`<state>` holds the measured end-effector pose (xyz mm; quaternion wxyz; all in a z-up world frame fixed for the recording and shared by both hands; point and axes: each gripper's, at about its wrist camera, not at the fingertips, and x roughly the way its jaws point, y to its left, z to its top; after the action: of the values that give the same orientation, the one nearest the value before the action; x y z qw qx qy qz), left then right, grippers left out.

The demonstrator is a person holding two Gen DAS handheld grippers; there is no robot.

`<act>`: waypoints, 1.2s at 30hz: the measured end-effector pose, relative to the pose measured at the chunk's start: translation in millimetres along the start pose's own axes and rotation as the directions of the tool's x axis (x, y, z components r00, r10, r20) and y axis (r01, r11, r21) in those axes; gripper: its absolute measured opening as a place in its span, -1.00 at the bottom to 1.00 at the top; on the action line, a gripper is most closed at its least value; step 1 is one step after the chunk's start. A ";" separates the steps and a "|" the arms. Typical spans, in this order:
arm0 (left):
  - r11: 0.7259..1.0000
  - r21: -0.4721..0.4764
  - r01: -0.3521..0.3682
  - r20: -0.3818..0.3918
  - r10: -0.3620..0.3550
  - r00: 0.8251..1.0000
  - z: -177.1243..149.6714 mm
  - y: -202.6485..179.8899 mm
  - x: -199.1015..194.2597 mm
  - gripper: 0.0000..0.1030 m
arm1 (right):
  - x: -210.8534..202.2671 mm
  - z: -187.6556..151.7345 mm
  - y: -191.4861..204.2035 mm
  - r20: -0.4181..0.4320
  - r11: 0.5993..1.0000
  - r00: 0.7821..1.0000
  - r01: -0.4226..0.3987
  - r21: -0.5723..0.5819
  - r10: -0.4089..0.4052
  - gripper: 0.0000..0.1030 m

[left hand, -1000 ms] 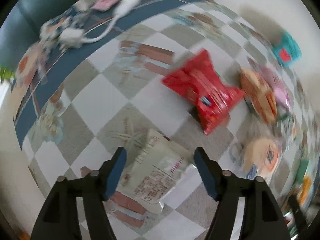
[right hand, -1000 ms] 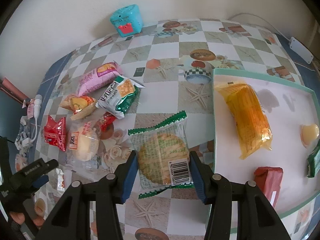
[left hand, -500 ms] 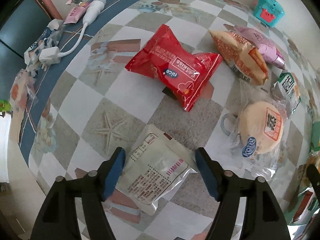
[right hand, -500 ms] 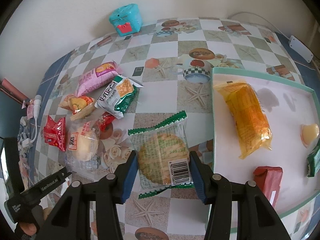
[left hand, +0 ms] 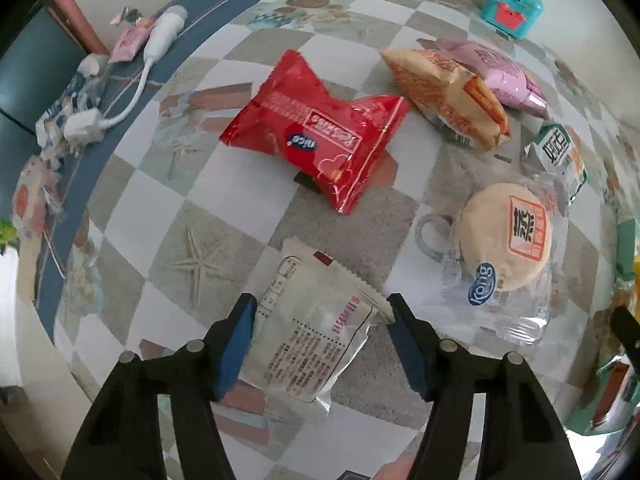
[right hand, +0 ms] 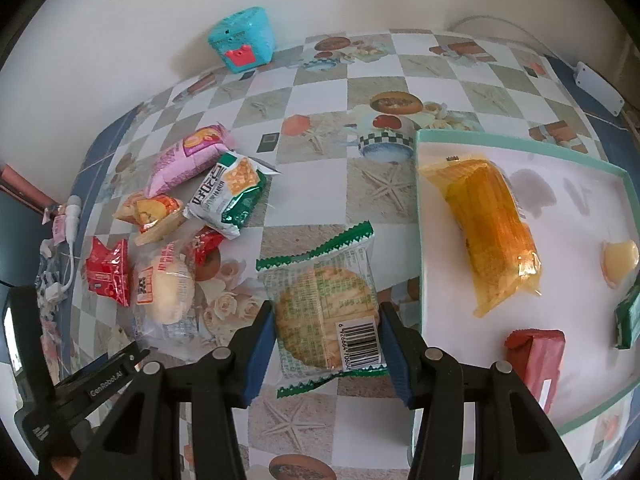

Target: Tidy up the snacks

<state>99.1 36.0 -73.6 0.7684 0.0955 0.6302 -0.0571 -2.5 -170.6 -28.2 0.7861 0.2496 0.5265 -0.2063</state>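
My left gripper [left hand: 322, 320] is open around a beige snack packet [left hand: 312, 332] lying on the table; the jaws flank it. Beyond it lie a red packet [left hand: 316, 136], an orange packet [left hand: 444, 96], a pink packet [left hand: 500, 76] and a round bun in clear wrap [left hand: 504, 236]. My right gripper [right hand: 326, 336] is shut on a green-edged cracker packet [right hand: 326, 304], held just left of the teal-rimmed white tray [right hand: 420, 216]. The tray holds a yellow packet [right hand: 488, 232], a jelly cup [right hand: 620, 260], a red bar [right hand: 536, 356] and a green packet [right hand: 628, 316].
A teal box [right hand: 244, 40] stands against the back wall. A white charger and cable [left hand: 120, 92] lie at the table's left edge. A green-and-orange packet [right hand: 228, 196] lies with the loose snacks. The left gripper's body [right hand: 60, 392] shows at the lower left of the right wrist view.
My left gripper has swung right and moved forward, so the beige packet sits deeper between its jaws. The right gripper stays still, holding the cracker packet.
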 end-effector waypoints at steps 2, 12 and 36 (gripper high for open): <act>1.000 0.005 -0.005 0.006 0.005 1.000 -0.5 -3.1 -1.0 0.27 | -0.1 -0.5 -0.2 0.000 1.000 1.000 0.001 0.003 -0.001 0.04; 0.998 -0.046 0.033 0.054 -0.031 0.998 4.3 11.1 -18.2 0.26 | -9.1 1.8 -1.6 0.021 1.000 1.000 -0.007 0.013 0.007 0.04; 0.968 0.154 0.196 0.238 -0.229 0.944 -8.6 -70.0 -127.3 0.26 | -48.0 21.8 -102.6 0.069 0.962 0.996 0.039 0.271 -0.059 0.04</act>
<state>51.0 -34.5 44.2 0.8244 0.0679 0.5281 -0.1918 -64.3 -261.9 5.5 0.7591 0.3329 0.4690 -0.3048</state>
